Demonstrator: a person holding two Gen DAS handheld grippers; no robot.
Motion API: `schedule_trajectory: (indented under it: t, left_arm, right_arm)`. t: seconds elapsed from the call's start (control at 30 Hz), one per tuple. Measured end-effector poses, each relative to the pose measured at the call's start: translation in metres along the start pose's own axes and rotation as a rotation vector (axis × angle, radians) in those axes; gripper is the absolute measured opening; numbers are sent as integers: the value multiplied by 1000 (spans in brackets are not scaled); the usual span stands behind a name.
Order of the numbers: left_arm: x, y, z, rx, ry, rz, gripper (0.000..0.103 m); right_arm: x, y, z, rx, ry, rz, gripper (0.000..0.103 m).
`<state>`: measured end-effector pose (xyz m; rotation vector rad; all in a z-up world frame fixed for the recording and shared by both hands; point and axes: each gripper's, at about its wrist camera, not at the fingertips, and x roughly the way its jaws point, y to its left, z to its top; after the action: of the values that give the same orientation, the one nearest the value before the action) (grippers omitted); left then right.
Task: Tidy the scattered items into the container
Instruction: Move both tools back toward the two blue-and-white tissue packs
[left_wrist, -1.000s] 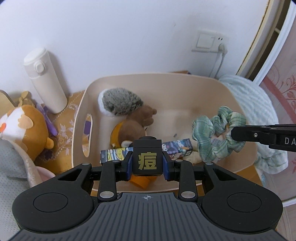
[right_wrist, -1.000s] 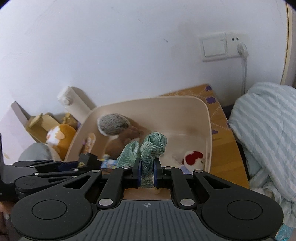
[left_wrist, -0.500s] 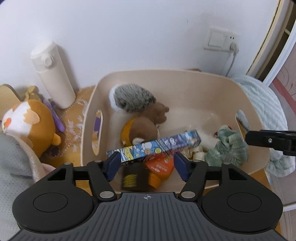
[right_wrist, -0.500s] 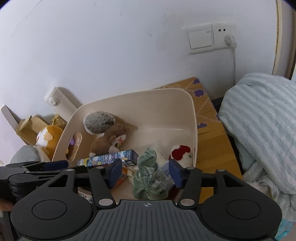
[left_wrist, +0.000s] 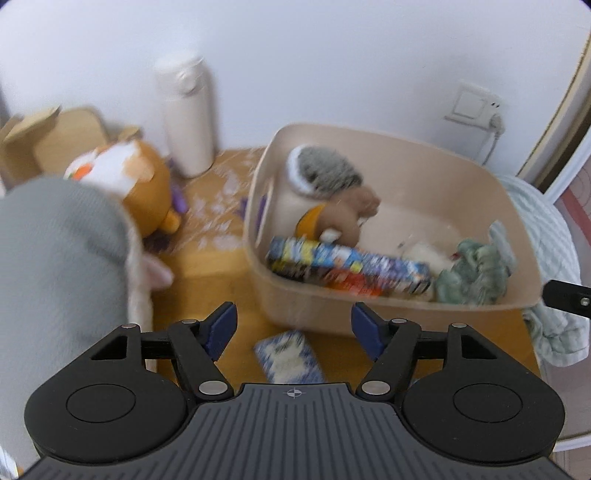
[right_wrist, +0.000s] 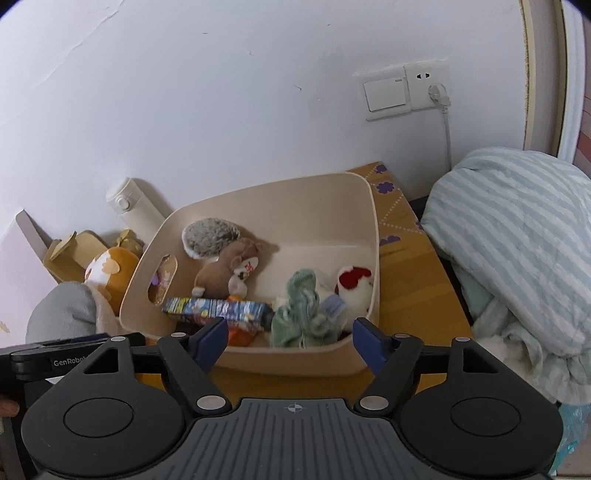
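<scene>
The beige bin (left_wrist: 391, 315) (right_wrist: 295, 360) stands on the wooden table. It holds a hedgehog plush (right_wrist: 210, 234), a brown plush (right_wrist: 225, 271), a long printed box (left_wrist: 347, 264) (right_wrist: 218, 308), a green scrunchie (left_wrist: 472, 277) (right_wrist: 299, 314) and a red and white plush (right_wrist: 354, 286). My left gripper (left_wrist: 293, 326) is open and empty, pulled back in front of the bin, above a small blue and white packet (left_wrist: 288, 356) on the table. My right gripper (right_wrist: 288, 341) is open and empty at the bin's near rim.
A white flask (left_wrist: 186, 118) (right_wrist: 135, 210) stands by the wall left of the bin. An orange fox plush (left_wrist: 125, 184) (right_wrist: 110, 271) and a grey cloth (left_wrist: 55, 258) lie at left. A striped blanket (right_wrist: 517, 258) is heaped at right. A wall socket (right_wrist: 424, 85) sits above.
Both grippers opened and let go: the black block and the green scrunchie dropped into the bin. Both grippers then pulled back; the left view swung left and is blurred.
</scene>
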<state>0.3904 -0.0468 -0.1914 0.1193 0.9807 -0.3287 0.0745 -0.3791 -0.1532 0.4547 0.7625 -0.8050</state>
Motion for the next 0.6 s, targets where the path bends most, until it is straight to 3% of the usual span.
schedule_trajectory:
  t: [0.3,0.6]
  left_arm:
    - [13,11,-24,-29,75,23,70]
    - [31,8,-38,-46,147,9,70]
  right_arm:
    - [5,9,-38,8,67,-27,85]
    - [39,19,-76,33,176,-66,87]
